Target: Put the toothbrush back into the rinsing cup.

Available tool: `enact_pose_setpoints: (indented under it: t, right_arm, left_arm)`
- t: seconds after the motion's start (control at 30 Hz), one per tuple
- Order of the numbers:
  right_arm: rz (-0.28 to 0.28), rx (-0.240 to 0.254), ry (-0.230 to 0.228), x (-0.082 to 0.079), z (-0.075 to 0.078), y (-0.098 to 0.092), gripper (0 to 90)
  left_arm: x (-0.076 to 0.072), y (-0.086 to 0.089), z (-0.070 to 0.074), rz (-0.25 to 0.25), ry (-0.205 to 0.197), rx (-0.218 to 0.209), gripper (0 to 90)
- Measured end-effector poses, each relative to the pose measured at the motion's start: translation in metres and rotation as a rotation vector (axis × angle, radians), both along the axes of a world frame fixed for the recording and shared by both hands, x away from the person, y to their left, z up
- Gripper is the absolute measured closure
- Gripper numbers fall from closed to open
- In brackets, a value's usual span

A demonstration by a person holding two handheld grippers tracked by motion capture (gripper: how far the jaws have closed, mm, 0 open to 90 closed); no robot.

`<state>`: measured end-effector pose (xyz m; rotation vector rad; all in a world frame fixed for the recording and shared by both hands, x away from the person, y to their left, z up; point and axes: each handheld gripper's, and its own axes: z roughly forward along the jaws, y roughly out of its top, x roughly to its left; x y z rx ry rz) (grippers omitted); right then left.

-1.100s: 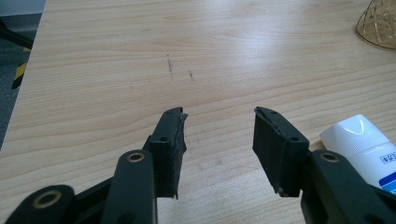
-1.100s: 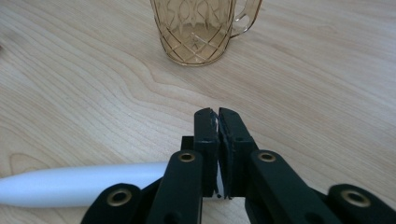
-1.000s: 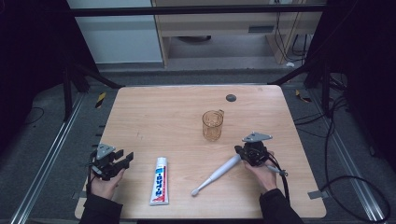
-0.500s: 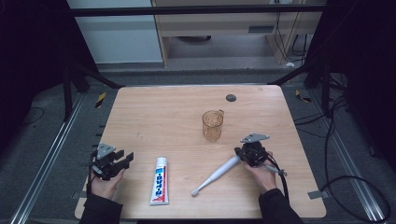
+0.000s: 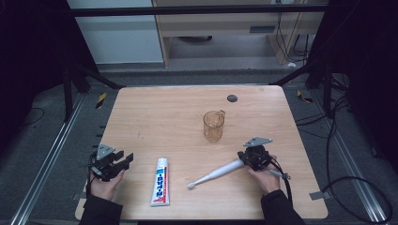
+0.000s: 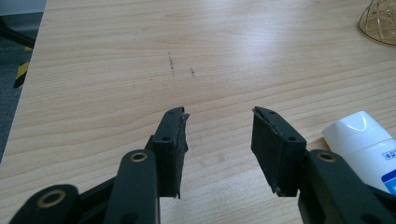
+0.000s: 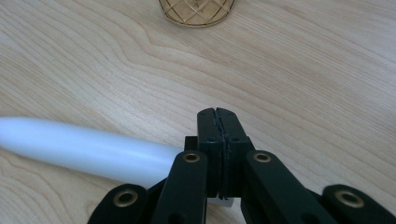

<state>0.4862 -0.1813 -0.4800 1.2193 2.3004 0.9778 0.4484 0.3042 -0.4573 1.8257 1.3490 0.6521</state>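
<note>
A white toothbrush [image 5: 216,172] lies at an angle on the wooden table [image 5: 159,117], front right. Its handle [image 7: 84,149] ends under my right gripper [image 5: 244,155], whose pads meet tip to tip [image 7: 218,114]. My left gripper [image 5: 126,160] rests at the front left edge, open with only bare wood between its pads [image 6: 219,116]. A white toothpaste tube [image 5: 160,182] lies just right of it, its cap [image 6: 359,133] beside the right-hand jaw. An amber glass cup [image 5: 213,125] stands upright mid-table, ahead of the right gripper [image 7: 196,10].
A small dark disc [image 5: 232,98] sits on the far part of the table. The cup's base [image 6: 380,23] shows at the top right of the left gripper view. Metal rails and cables run on the floor along both sides of the table.
</note>
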Motion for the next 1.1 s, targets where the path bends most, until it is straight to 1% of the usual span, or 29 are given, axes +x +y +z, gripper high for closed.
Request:
enact_pose_setpoints:
  t: [0.07, 0.17, 0.27, 0.43, 0.6, 0.7, 0.73, 0.97, 1.1]
  right_arm:
    - [0.001, 0.008, 0.0, -0.002, 0.001, -0.001, 89.1]
    - [0.001, 0.003, -0.001, -0.003, 0.002, -0.003, 89.1]
    - [0.012, 0.006, 0.011, -0.008, 0.002, -0.005, 89.2]
    - [0.032, -0.002, 0.01, -0.014, 0.003, -0.005, 89.2]
    - [0.036, -0.007, 0.017, -0.022, 0.003, -0.007, 89.2]
    - [0.04, 0.0, 0.017, -0.027, 0.004, -0.009, 89.2]
    - [0.044, -0.001, 0.013, -0.028, 0.004, -0.01, 89.2]
    - [0.045, 0.005, 0.032, -0.036, 0.004, -0.014, 89.3]
    - [0.048, 0.004, 0.029, -0.04, 0.004, -0.015, 89.4]
  left_arm:
    - [0.0, 0.0, 0.0, -0.001, 0.0, -0.001, 54.1]
    - [0.0, 0.0, 0.0, -0.002, 0.0, 0.0, 54.1]
    - [0.0, 0.001, 0.0, -0.001, 0.0, -0.003, 54.1]
    - [-0.001, 0.002, 0.0, 0.003, -0.002, -0.002, 54.1]
    - [-0.001, 0.003, 0.0, 0.004, -0.001, -0.003, 54.1]
    - [-0.001, 0.003, 0.001, 0.006, -0.002, -0.003, 54.1]
    - [-0.002, 0.004, 0.001, 0.007, -0.003, -0.002, 54.1]
    - [-0.001, 0.007, 0.0, 0.018, -0.002, -0.003, 54.1]
    - [-0.001, 0.008, 0.0, 0.021, -0.001, 0.0, 54.1]
